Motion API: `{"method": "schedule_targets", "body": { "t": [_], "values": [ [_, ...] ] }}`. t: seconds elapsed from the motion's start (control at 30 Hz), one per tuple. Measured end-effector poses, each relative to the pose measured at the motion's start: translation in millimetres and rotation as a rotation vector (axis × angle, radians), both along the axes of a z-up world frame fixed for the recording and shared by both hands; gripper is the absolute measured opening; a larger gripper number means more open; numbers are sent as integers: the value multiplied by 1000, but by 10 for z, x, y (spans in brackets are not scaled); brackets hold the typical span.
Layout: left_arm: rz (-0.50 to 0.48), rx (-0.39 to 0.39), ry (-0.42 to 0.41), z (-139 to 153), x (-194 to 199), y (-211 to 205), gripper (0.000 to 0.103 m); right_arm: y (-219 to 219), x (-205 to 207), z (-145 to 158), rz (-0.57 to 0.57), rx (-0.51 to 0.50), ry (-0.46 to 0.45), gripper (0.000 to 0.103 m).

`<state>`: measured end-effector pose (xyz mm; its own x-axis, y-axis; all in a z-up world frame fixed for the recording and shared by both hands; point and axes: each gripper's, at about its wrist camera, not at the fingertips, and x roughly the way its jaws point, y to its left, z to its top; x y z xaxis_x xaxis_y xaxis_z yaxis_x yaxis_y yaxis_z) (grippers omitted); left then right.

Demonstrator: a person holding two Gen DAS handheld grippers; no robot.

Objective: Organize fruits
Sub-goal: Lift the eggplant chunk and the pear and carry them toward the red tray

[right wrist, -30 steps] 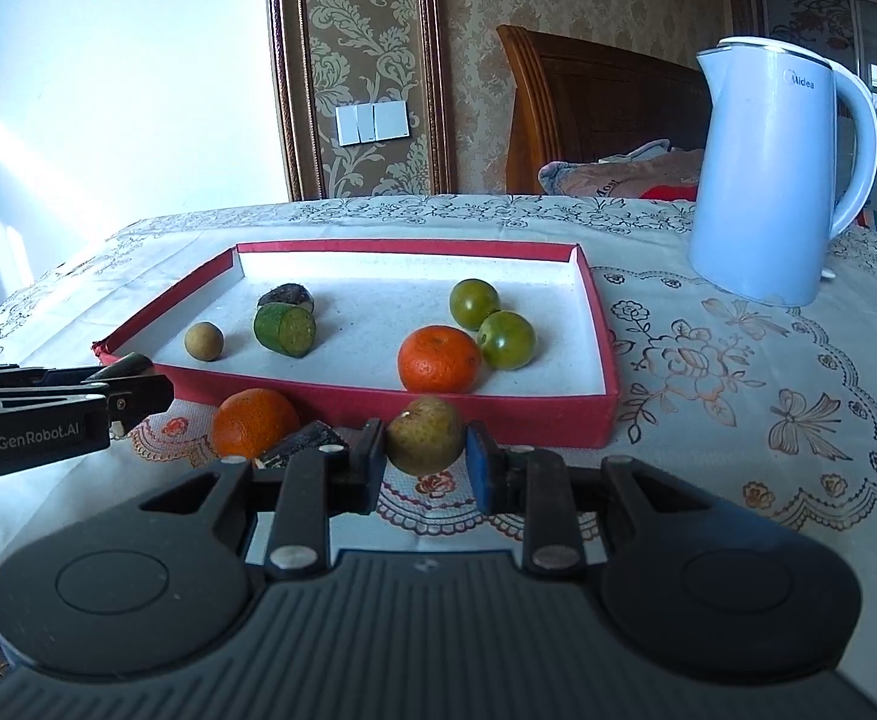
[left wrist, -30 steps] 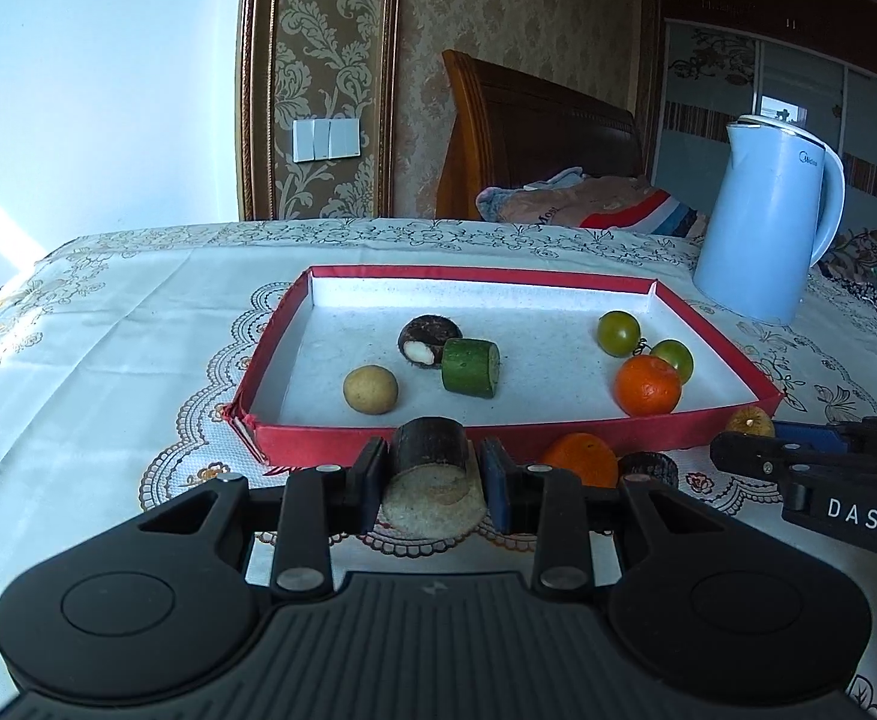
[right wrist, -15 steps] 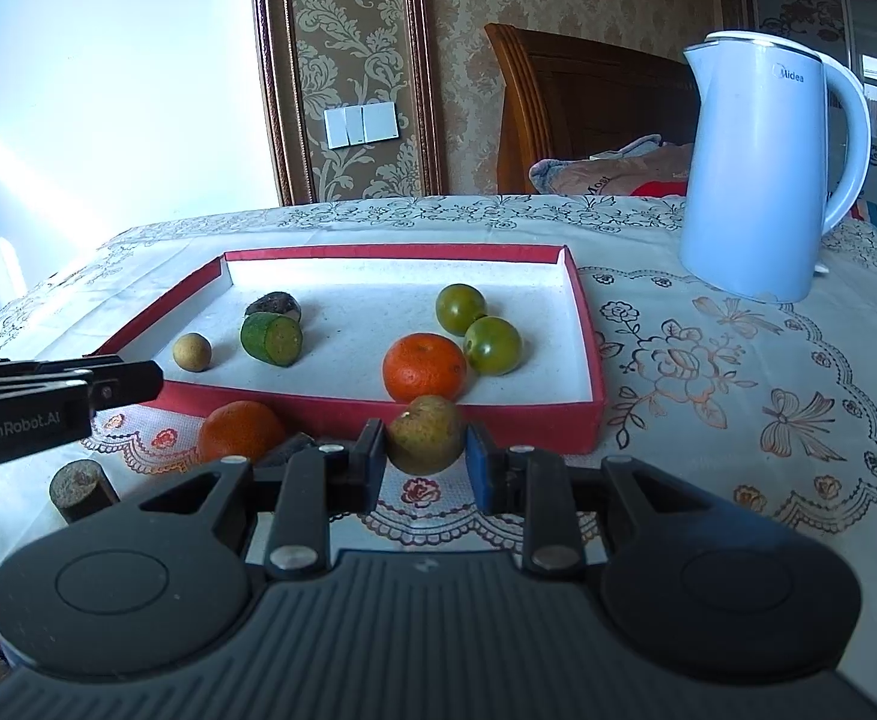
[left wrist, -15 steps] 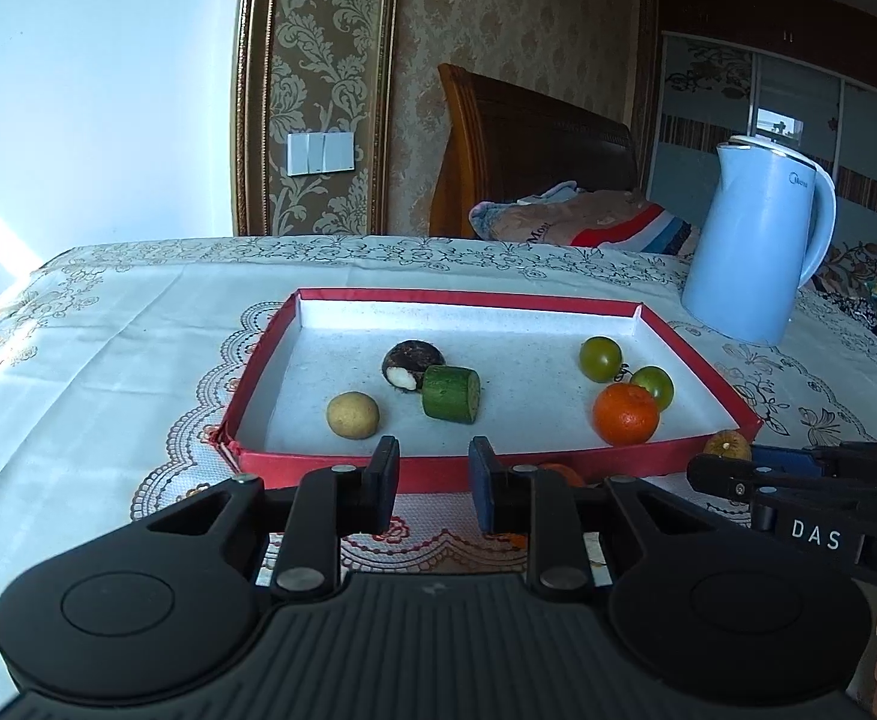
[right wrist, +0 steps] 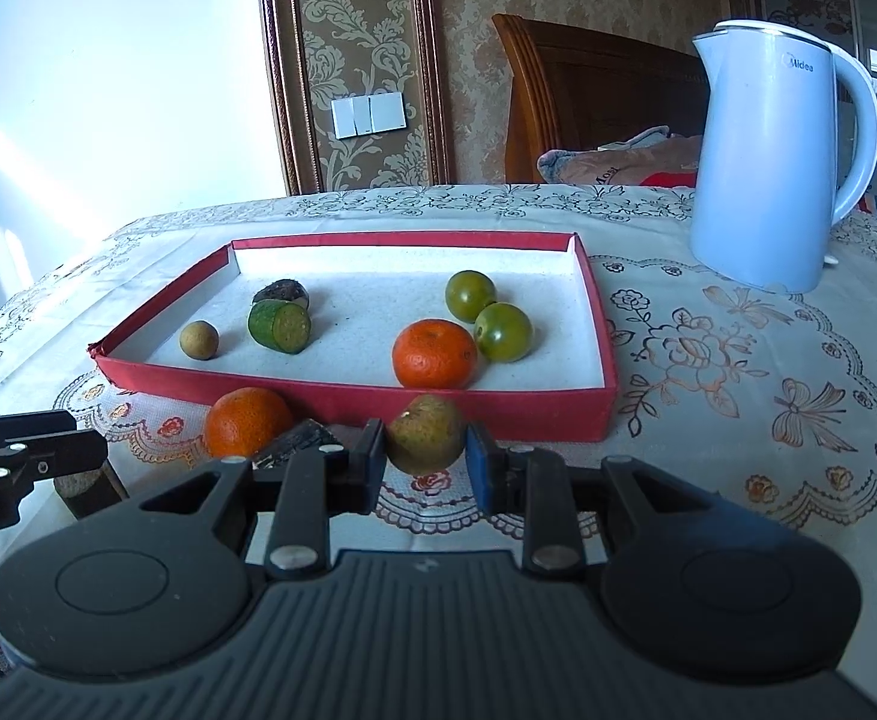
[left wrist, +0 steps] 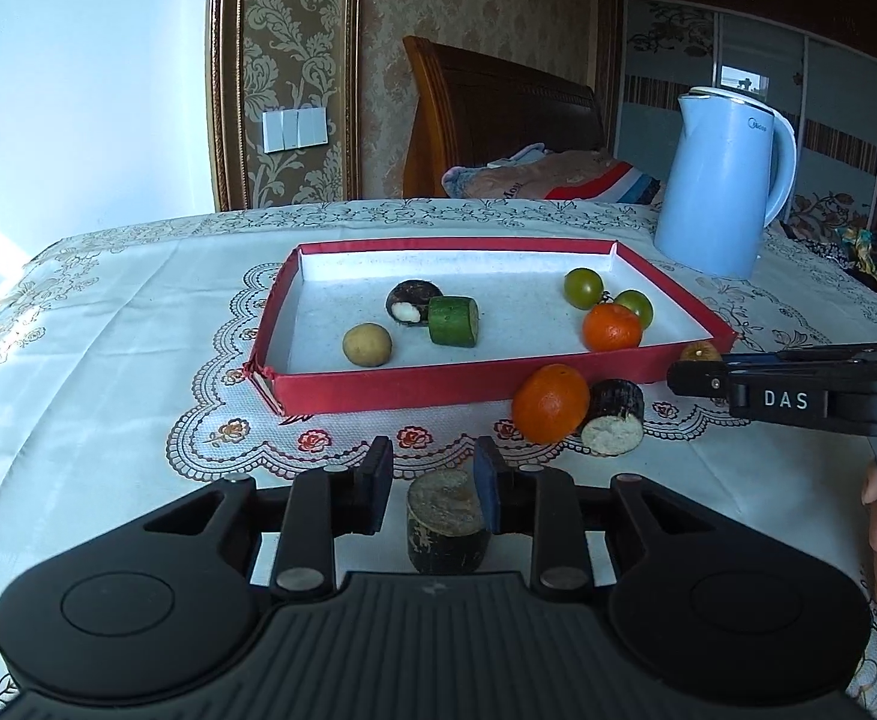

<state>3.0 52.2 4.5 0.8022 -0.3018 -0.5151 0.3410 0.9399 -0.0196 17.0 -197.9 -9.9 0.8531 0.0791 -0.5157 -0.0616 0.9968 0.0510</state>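
Tablecloth (left wrist: 108, 330) before the tray (left wrist: 378, 387) now bears the chunk (left wrist: 438, 516) released by the left gripper (left wrist: 429, 474) (jaws closed, empty). Right gripper (right wrist: 426, 459) clamps a brown fruit (right wrist: 426, 432), untrayed.

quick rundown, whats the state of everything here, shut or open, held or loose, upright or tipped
left tongs, nearly shut, gripping nothing
right tongs, shut on brownish fruit
upright sugarcane piece, standing loose on the cloth under the left tongs
second sugarcane piece, on its side beside the loose orange
kettle, upright, lid shut
red tray, open top, six items inside
dark round fruit, broken open, white flesh showing
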Motion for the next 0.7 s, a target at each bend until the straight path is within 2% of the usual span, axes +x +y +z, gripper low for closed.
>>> {"method": "schedule_targets", "body": {
  "t": [0.07, 0.13, 0.2, 0.37, 0.4, 0.43, 0.47, 0.7],
  "values": [
    [-9, 6, -19, -11, -50, -34, 32, 5, -4, -1, 2, 0, 0, 27],
    [8, 45, -36, -36, -63, -89, 49, 3, -1, 0, 3, 0, 1, 27],
    [20, 77, -45, -68, -64, -130, 55, 1, 1, -1, 3, 0, 1, 27],
    [17, 113, -30, -146, -14, -194, 55, 14, 1, -6, 8, -6, 4, 27],
    [13, 122, -21, -172, 4, -208, 50, 18, -2, -10, 9, -7, 4, 27],
    [14, 135, -6, -197, 28, -219, 36, 23, -5, -10, 10, -9, 3, 27],
    [10, 142, 6, -218, 44, -229, 34, 25, -5, -11, 10, -11, 3, 27],
    [5, 144, -29, -207, -3, -256, 34, 46, -5, -17, 14, -18, 5, 27]
  ]
}}
